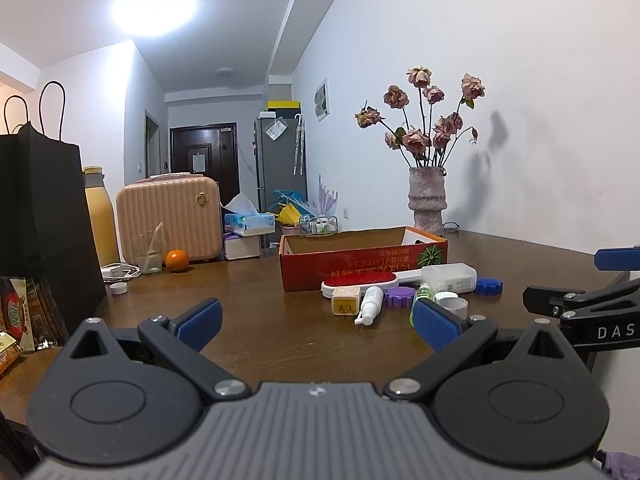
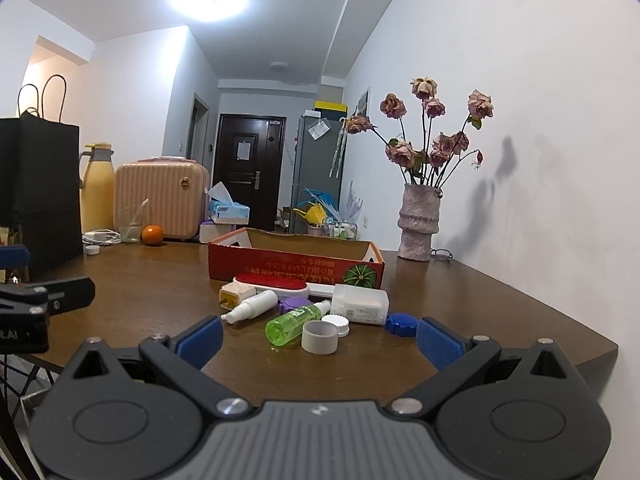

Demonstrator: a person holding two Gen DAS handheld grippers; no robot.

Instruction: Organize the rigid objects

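Observation:
A red cardboard box stands open on the brown table. In front of it lie a red lint brush, a white spray bottle, a green bottle, a grey tape ring, a clear plastic case, a purple lid, a blue lid and a small beige cube. My left gripper is open, near the table's front, short of the pile. My right gripper is open too, just before the tape ring.
A vase of dried roses stands at the back right by the wall. At the left are a black paper bag, a yellow flask, a pink case, a glass, an orange and a white cap. The table's right edge is close.

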